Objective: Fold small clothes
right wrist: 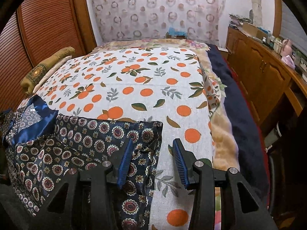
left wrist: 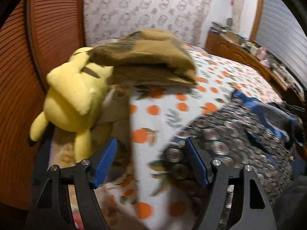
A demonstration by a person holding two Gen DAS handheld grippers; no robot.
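A dark blue satin garment with round medallion print (right wrist: 80, 143) lies spread on the orange-print bedspread (right wrist: 145, 84); its plain blue collar (right wrist: 32, 122) is at the left. It also shows in the left wrist view (left wrist: 230, 134), blurred. My right gripper (right wrist: 152, 159) is open just above the garment's right edge, its left finger over the cloth. My left gripper (left wrist: 151, 163) is open and empty above the bedspread (left wrist: 153, 118), left of the garment.
A yellow plush toy (left wrist: 73, 95) lies at the bed's left with a brown-olive cloth (left wrist: 149, 57) over it. A rolled olive cushion (right wrist: 46, 65) lies by the wooden shutter doors (right wrist: 38, 30). A wooden sideboard (right wrist: 264, 67) stands along the right. A dark blue blanket (right wrist: 236, 99) edges the bed.
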